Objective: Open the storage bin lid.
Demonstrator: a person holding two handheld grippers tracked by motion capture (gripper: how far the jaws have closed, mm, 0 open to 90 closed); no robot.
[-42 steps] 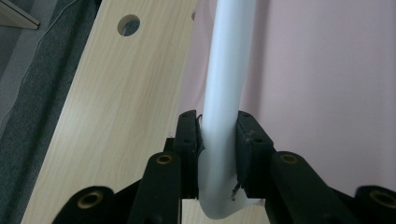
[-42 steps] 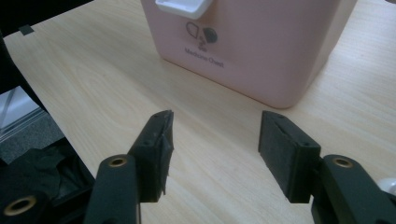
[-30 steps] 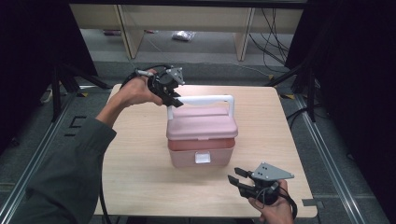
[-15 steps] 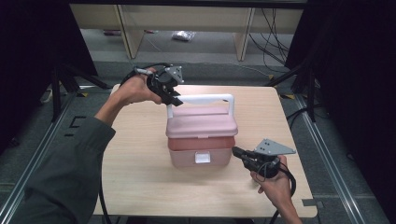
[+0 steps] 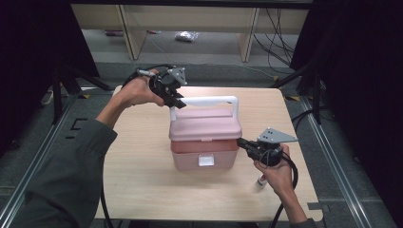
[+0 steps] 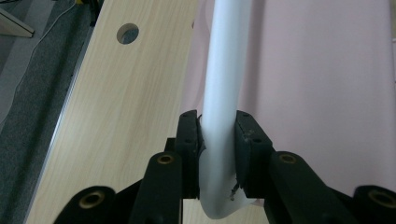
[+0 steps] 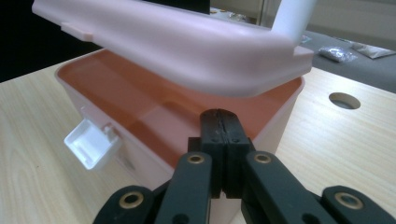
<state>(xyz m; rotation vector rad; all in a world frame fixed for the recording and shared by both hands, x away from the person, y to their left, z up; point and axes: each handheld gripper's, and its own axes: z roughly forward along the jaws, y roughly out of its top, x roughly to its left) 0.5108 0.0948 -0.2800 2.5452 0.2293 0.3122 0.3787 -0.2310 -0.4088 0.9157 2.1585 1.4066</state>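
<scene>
Now my left gripper (image 6: 218, 140) clamps the white handle (image 5: 209, 100) of the box (image 5: 204, 154) mid-table; my right gripper (image 7: 223, 140), jaws together, waits beside its rim. Light, stiff, smooth plastic; handle gives the surest hold.

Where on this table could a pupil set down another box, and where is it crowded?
Free: bare wood left of the pink box, up to the table's left edge, and the strip along its front. Crowded: the box's right side, where the right gripper and a small object sit.
</scene>
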